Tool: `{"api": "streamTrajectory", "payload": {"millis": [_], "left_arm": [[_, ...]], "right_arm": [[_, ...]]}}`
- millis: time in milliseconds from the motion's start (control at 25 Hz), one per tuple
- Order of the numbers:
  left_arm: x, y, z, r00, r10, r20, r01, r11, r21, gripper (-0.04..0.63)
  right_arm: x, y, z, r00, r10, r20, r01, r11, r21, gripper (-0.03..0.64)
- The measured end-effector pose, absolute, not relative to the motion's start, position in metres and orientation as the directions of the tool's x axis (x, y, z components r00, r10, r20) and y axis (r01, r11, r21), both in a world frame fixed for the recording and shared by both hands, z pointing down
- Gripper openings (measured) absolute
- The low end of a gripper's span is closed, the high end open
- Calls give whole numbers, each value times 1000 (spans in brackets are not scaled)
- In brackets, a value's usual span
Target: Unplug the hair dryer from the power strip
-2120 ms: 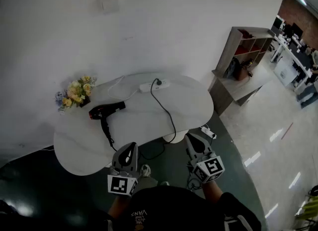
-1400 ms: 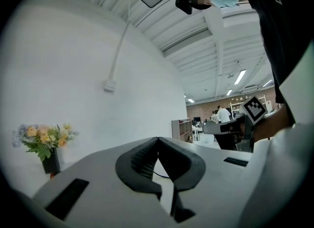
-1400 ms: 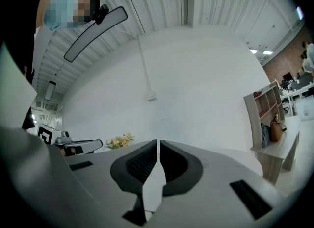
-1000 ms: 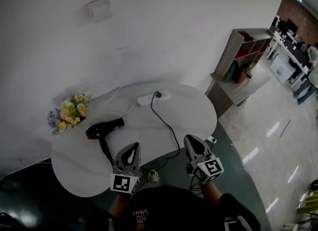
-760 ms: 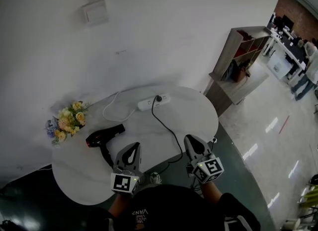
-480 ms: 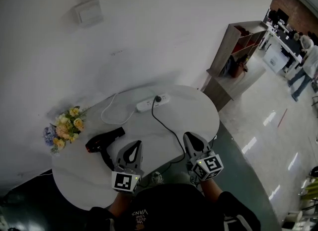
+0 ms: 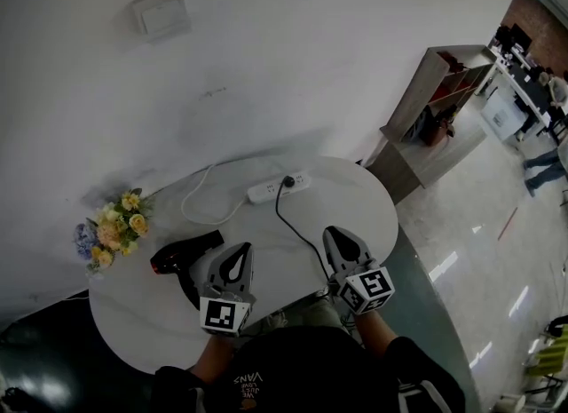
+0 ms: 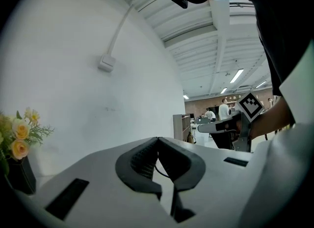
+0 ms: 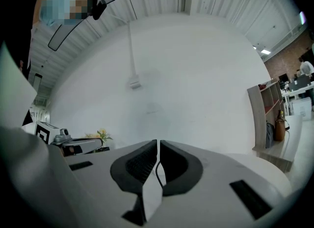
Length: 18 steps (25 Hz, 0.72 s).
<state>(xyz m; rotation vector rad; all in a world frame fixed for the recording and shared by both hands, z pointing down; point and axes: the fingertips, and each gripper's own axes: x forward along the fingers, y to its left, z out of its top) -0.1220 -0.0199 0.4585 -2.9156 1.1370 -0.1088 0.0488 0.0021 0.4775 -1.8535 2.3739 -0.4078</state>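
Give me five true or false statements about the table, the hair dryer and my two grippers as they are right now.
1. The hair dryer has its cord plugged into the power strip. True.
2. The left gripper is clamped on the hair dryer. False: its jaws are together with nothing between them.
3. In the head view, the flowers stand left of the hair dryer. True.
4. The right gripper has its jaws wide apart. False: they are closed and empty.
5. The power strip lies on the floor. False: it lies on the table, on the side nearest the wall.
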Motion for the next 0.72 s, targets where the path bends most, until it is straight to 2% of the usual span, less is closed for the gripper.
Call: {"api": "streamTrajectory", "payload": {"millis": [440,720], "left_arm": [[-90,-73,483,643,-758,110,-758,-651,-50,18],[-70,-113,506,602,-782,162,-774,-621,-123,20]], "right_arm": [[82,-67,495,-361,-925,119,-910,321,-260,46],[96,-97,514,-425,-892,153,-885,373,-278,46]]}}
